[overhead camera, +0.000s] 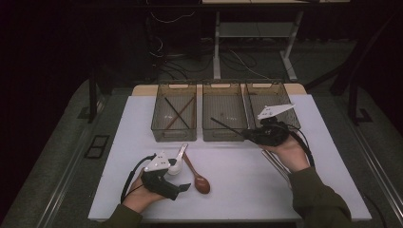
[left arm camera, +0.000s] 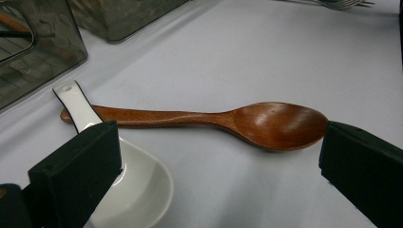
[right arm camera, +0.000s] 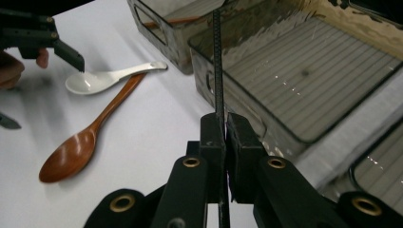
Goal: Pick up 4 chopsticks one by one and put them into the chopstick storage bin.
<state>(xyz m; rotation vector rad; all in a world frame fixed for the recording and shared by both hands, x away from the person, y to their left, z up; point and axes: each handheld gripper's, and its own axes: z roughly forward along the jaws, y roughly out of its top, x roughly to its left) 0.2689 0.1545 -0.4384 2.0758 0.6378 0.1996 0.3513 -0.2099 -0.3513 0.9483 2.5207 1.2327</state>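
Note:
My right gripper [overhead camera: 248, 134] [right arm camera: 224, 128] is shut on a thin black chopstick [overhead camera: 225, 126] [right arm camera: 217, 61]. The chopstick's free end reaches over the front wall of the middle clear bin [overhead camera: 223, 138] [right arm camera: 247, 114]. A white ceramic spoon [overhead camera: 177, 161] [left arm camera: 138, 190] [right arm camera: 109, 78] and a brown wooden spoon [overhead camera: 197, 178] [left arm camera: 280, 124] [right arm camera: 71, 154] lie side by side on the white table at front left. My left gripper [overhead camera: 183, 187] [left arm camera: 218, 142] stands open just before them. One of its pads is over the white spoon's bowl and the other is beside the wooden spoon's bowl, gripping neither.
Three clear bins stand in a row at the back of the table. The left bin [overhead camera: 174, 88] holds a black and a brown chopstick. The right bin [overhead camera: 266, 86] lies behind my right hand. Metal cutlery [overhead camera: 275, 166] [left arm camera: 342, 4] lies under the right forearm.

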